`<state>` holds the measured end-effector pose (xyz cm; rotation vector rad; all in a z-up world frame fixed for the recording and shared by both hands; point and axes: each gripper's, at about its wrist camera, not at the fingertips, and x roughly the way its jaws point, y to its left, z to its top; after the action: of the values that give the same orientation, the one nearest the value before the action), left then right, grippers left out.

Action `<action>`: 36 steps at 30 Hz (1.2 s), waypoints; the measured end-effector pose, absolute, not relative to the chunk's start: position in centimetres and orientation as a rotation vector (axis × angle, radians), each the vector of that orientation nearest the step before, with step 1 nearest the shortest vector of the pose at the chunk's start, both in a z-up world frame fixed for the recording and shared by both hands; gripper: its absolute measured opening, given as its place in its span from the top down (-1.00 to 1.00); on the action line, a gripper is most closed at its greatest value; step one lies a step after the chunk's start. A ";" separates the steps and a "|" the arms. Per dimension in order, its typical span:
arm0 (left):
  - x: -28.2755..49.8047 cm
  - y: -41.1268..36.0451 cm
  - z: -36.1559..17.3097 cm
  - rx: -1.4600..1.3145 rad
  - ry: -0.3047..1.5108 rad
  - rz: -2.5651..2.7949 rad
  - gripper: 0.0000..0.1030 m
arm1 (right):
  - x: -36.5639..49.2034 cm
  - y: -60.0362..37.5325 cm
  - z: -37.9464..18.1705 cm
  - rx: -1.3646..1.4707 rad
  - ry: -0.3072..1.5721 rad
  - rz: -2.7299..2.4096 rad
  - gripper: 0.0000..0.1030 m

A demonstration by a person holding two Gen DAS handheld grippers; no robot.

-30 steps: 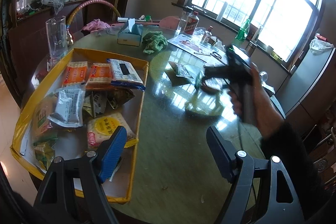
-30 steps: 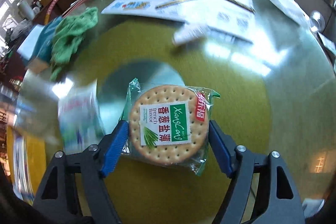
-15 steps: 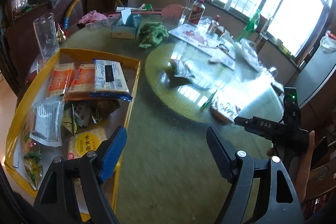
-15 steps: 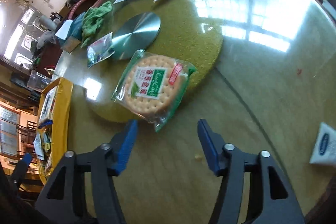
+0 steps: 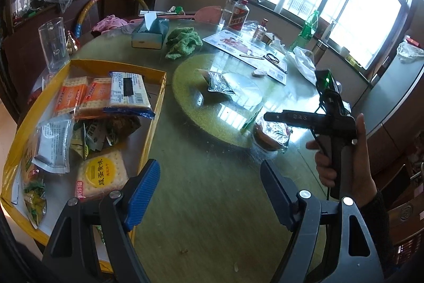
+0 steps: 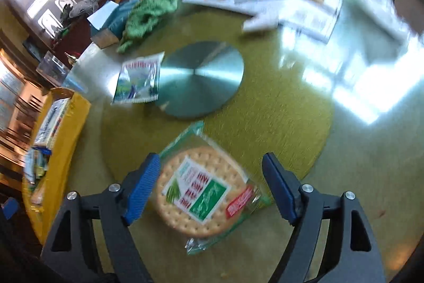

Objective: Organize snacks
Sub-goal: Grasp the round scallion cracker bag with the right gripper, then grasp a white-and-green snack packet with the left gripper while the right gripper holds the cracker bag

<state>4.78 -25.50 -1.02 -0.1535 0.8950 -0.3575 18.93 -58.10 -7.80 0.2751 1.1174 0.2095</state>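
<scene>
A round cracker pack [image 6: 201, 192] in green-edged clear wrap lies on the glass table, on the edge of the green mat. My right gripper [image 6: 210, 187] is open with its blue pads on either side of the pack, apart from it. The pack also shows in the left wrist view [image 5: 273, 134], under the right gripper's body. A silver snack packet [image 6: 137, 80] lies by the metal disc [image 6: 201, 78]. The yellow tray [image 5: 156, 108] at left holds several snack packs. My left gripper [image 5: 209, 190] is open and empty above the table, beside the tray.
A green cloth [image 5: 182, 43], a tissue box [image 5: 149, 33], a tall glass [image 5: 53, 44], bottles [image 5: 237, 15] and papers [image 5: 246, 49] stand at the far side of the round table. A white plastic bag [image 5: 304, 62] lies at right.
My right gripper has moved forward so that the cracker pack lies between its open jaws. The left wrist view has shifted slightly; the left gripper stays open.
</scene>
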 end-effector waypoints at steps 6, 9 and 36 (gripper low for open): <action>4.7 -25.0 -1.4 -0.188 0.899 -0.370 -0.52 | 16.0 -56.6 -8.0 0.241 1.129 0.254 -0.67; 4.6 -25.2 -1.5 -0.184 0.908 -0.372 -0.52 | 16.5 -54.5 -8.0 0.161 1.132 0.184 -0.71; 19.8 -32.5 -4.1 -0.076 1.033 -0.281 -0.39 | 9.8 -57.9 -7.9 0.197 1.069 -0.180 -0.45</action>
<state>19.80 -32.46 -4.14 -0.0760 1.0327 -0.2807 9.78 -57.94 -7.92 0.1969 1.0694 -0.1801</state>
